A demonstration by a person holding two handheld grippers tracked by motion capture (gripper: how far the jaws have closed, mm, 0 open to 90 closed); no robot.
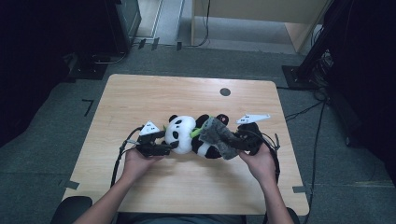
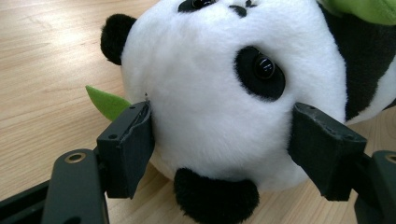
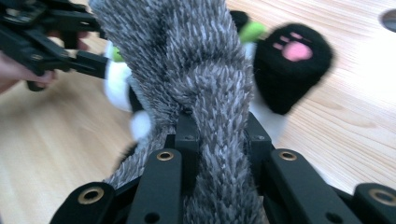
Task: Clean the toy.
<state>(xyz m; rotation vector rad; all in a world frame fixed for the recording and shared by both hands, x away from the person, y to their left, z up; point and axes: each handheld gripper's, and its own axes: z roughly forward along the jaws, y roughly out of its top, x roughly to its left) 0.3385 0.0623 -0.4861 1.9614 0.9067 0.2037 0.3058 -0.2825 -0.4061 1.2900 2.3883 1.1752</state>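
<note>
The table (image 1: 140, 93) is bearing the panda (image 1: 187, 135), lying at its middle. My left gripper (image 2: 219, 140) is clasping its white head, while my right gripper (image 3: 219, 140) is pinching the grey cloth (image 3: 205, 70) draped over its body.

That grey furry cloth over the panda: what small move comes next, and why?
Probably draw the grey cloth further across the panda. The right gripper pinches it, it covers only the body, and the left gripper steadies the bare head.
</note>
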